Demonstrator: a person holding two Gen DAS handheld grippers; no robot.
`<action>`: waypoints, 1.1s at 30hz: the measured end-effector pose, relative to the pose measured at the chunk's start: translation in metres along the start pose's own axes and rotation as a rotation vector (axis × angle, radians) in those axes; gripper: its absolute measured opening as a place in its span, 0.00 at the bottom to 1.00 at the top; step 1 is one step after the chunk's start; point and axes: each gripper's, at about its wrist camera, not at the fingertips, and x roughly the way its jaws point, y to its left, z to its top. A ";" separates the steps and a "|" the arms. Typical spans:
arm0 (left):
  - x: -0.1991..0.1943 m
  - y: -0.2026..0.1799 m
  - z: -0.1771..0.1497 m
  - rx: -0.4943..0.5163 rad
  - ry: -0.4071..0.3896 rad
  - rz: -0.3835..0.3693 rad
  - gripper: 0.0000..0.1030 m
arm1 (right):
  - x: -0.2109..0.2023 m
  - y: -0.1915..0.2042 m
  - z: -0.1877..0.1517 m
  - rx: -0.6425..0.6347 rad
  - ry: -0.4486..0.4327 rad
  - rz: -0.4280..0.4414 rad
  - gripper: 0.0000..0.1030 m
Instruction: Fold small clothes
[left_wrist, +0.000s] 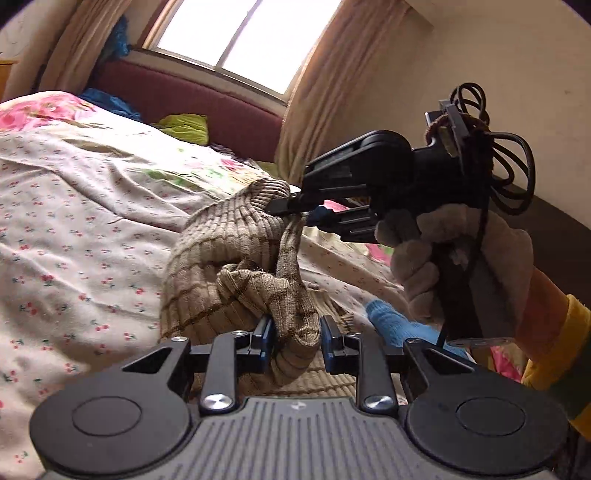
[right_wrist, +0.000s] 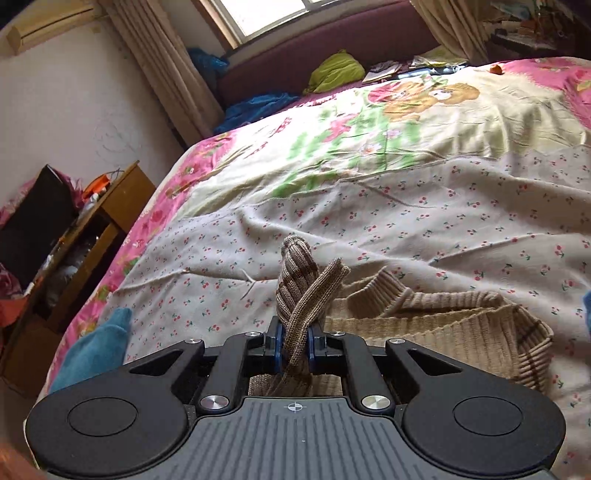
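Left tongs (left_wrist: 295, 338): nearly closed round a bunched fold of the beige knit garment (left_wrist: 221, 266); the blue pads flank the cloth, but whether both press it firmly I cannot tell; a weak pinch could let the fold slide out
Right tongs (right_wrist: 294, 349): clamped tight on a narrow ribbed strip of the same garment, which sticks up between the pads; in the left wrist view they bite the upper edge of the knit (left_wrist: 284, 206); gripping so thin a strip risks stretching it or losing it if the two hands pull apart
Bed (right_wrist: 406, 221): the cherry-print cover is rumpled; laying the garment on those creases would likely spoil a flat fold
Garment position: partly lifted between the two tongs, the rest trailing on the bed; the trailing part may drag and twist; the knit already looks knotted on itself, so a fold made now would probably come out lopsided
Blue sock (right_wrist: 99, 347): just beside the garment on the bed; the dragging cloth could sweep it along
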 end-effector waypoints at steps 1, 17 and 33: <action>0.011 -0.013 -0.005 0.021 0.033 -0.027 0.36 | -0.006 -0.018 -0.002 0.018 -0.011 -0.030 0.11; 0.085 -0.065 -0.046 0.147 0.300 -0.053 0.34 | -0.068 -0.123 -0.082 0.186 -0.068 0.042 0.18; 0.069 -0.065 -0.042 0.174 0.291 -0.026 0.34 | -0.014 -0.158 -0.106 0.427 0.095 0.219 0.26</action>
